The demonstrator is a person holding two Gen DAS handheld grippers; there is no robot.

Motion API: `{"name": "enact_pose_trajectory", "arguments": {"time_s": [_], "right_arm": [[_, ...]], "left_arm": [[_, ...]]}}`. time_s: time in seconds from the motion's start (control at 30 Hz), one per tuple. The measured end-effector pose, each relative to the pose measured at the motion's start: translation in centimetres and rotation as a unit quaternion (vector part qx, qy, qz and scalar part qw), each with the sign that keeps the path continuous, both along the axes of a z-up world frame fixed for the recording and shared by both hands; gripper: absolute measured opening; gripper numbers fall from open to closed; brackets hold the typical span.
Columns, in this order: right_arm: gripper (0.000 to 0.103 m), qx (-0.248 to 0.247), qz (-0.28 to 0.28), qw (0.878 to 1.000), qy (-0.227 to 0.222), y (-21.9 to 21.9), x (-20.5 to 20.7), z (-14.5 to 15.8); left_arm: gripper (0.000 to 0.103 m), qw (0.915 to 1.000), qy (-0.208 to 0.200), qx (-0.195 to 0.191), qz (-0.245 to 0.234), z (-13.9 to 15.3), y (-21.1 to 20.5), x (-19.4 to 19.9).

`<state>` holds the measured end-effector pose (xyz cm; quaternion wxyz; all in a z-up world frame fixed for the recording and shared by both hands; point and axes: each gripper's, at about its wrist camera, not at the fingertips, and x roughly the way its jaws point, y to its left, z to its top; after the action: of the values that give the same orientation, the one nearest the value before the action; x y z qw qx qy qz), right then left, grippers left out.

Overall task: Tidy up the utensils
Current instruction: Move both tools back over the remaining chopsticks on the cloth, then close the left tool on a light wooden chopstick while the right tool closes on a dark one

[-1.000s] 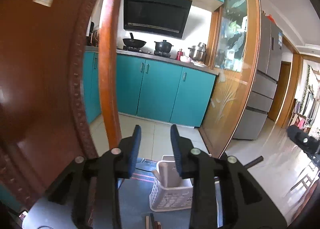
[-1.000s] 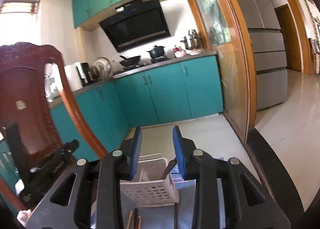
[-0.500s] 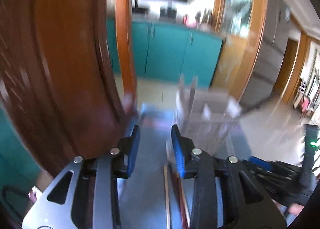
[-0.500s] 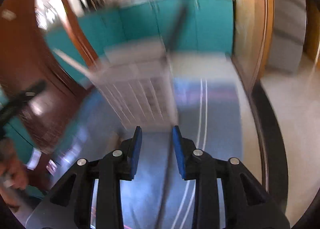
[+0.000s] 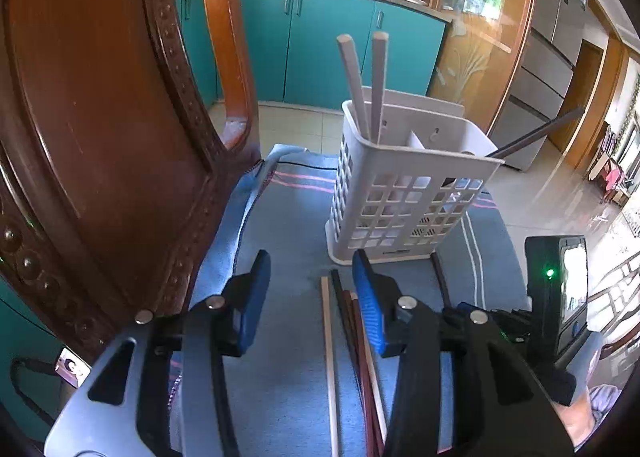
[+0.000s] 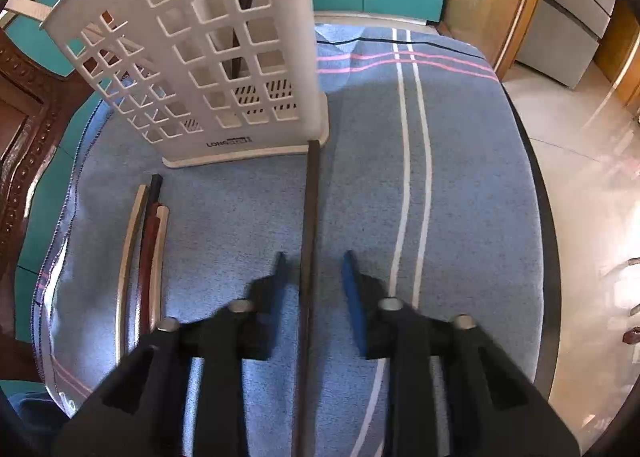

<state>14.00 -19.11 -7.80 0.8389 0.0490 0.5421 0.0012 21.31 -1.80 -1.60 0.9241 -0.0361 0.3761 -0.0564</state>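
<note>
Blue-clothed table: right gripper (image 6: 314, 257), jaws just closing, straddles a dark chopstick (image 6: 311, 197), not yet pinched; left gripper (image 5: 310, 261), just widening, hangs open above loose chopsticks (image 5: 328, 337). Next: pinch, lift into basket (image 5: 420, 161).

Dark chopstick (image 6: 309, 241) btwn open tongs (image 6: 312, 269)

carved wooden chair (image 5: 100, 117), teal cabinets (image 5: 320, 45), steel fridge (image 5: 548, 69), blue striped cloth (image 6: 440, 177)

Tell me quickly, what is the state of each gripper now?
Left gripper: open, its jaws have just been opening, holding nothing.
Right gripper: open, a dark chopstick lies between its jaws, not gripped.
</note>
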Motion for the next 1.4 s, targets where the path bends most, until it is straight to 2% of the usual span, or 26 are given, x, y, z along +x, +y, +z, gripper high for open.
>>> {"name": "enact_pose_trajectory", "arguments": {"time_s": [0.07, 0.17, 0.23, 0.3, 0.47, 0.5, 0.67, 0.83, 0.87, 1.13, 1.17, 1.23, 1.4], "right_arm": [[0.006, 0.023, -0.019, 0.999, 0.012, 0.0, -0.1, -0.1], [0.006, 0.067, -0.056, 0.996, 0.032, -1.5, 0.0, 0.3], [0.006, 0.118, -0.081, 0.988, 0.055, -2.4, -0.6, 0.0], [0.006, 0.149, -0.082, 0.983, 0.067, -2.5, -1.1, -0.1], [0.008, 0.099, -0.05, 0.993, 0.03, -1.0, -1.5, 0.8], [0.011, 0.092, -0.05, 0.994, 0.022, -0.9, -1.4, 1.0], [0.012, 0.054, -0.048, 0.997, -0.005, -0.2, -1.3, 1.4], [0.013, 0.027, -0.036, 0.999, -0.006, -1.6, -0.5, 0.9], [0.016, 0.027, -0.036, 0.999, -0.006, -1.6, -0.5, 0.9], [0.018, -0.012, -0.007, 1.0, -0.009, 0.2, -0.7, 0.3], [0.017, -0.022, -0.003, 1.0, -0.012, 0.6, -0.7, 0.3], [0.009, -0.031, 0.003, 0.999, -0.014, 1.2, -0.7, 0.1], [0.009, -0.034, 0.005, 0.999, -0.018, 1.9, -0.9, 0.2]], "left_arm": [[0.044, 1.0, 0.002, 0.004, -0.001, -0.2, 0.0, -0.2], [0.046, 0.9999, 0.005, 0.011, -0.003, -0.5, -0.4, -0.2], [0.046, 0.9998, 0.007, 0.016, -0.006, -0.7, -0.6, -0.1], [0.046, 0.9997, 0.007, 0.022, -0.01, -0.8, -0.9, -0.2], [0.048, 0.9994, 0.011, 0.028, -0.015, -1.1, -1.5, -0.1], [0.049, 0.9994, 0.011, 0.029, -0.016, -1.1, -1.6, -0.1], [0.05, 0.999, 0.013, 0.038, -0.022, -1.4, -2.1, -0.1], [0.053, 0.9985, 0.016, 0.047, -0.024, -1.6, -2.2, -0.1], [0.054, 0.9984, 0.017, 0.049, -0.023, -1.7, -2.2, -0.1], [0.056, 0.9972, 0.042, 0.058, -0.022, -2.8, -2.2, 0.3], [0.056, 0.9969, 0.044, 0.06, -0.023, -2.9, -2.2, 0.3], [0.057, 0.9965, 0.05, 0.063, -0.024, -3.2, -2.3, 0.4], [0.057, 0.995, 0.067, 0.069, -0.025, -4.0, -2.3, 0.7]]}}
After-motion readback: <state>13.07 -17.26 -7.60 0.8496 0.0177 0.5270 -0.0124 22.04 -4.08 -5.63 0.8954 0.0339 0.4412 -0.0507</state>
